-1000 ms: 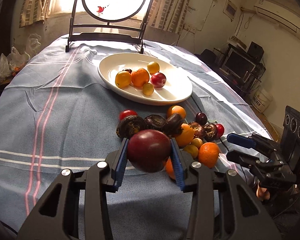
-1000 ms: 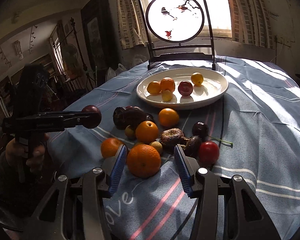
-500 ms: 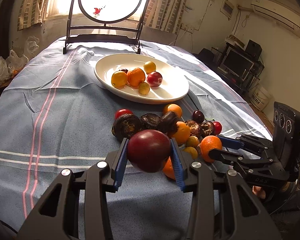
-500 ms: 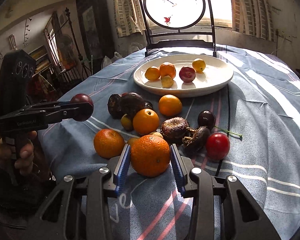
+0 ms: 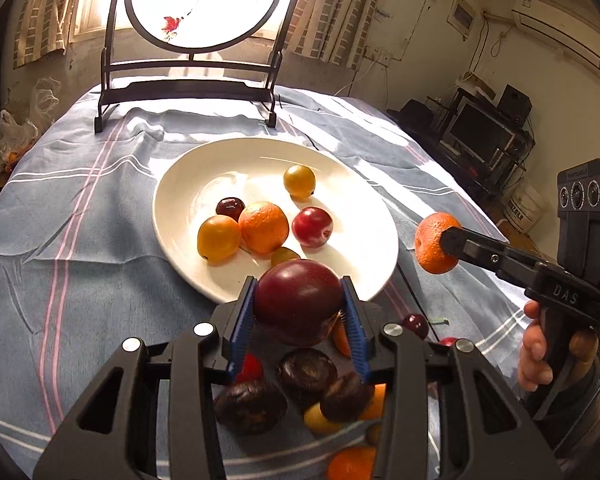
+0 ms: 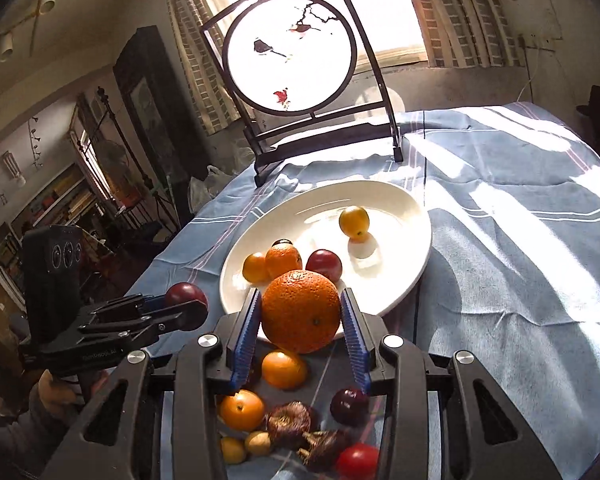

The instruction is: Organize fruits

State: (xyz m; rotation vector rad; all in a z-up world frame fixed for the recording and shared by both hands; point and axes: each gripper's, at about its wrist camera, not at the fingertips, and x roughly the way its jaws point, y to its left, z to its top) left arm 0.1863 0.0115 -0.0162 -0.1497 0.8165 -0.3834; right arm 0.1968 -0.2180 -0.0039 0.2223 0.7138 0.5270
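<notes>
My left gripper point(image 5: 299, 306) is shut on a dark red plum point(image 5: 298, 300) and holds it in the air over the near rim of the white plate point(image 5: 180, 184). My right gripper point(image 6: 300, 312) is shut on a large orange point(image 6: 300, 310), raised just short of the plate point(image 6: 416, 216). The plate holds several fruits: an orange point(image 5: 263, 227), a yellow fruit point(image 5: 219, 238), a red plum point(image 5: 312, 227). The right gripper with its orange point(image 5: 434, 242) shows to the plate's right in the left wrist view; the left gripper with its plum point(image 6: 185, 295) shows at left in the right wrist view.
A loose pile of fruit lies on the blue striped cloth below the grippers: dark wrinkled fruits point(image 5: 250, 406), small oranges point(image 6: 242, 408), a red tomato point(image 6: 358, 460). A round framed screen on a black stand point(image 5: 188, 88) stands behind the plate. The table edge falls off at right.
Both grippers have lifted and moved forward from the fruit pile toward the plate. The right gripper has closed on the orange and raised it off the cloth.
</notes>
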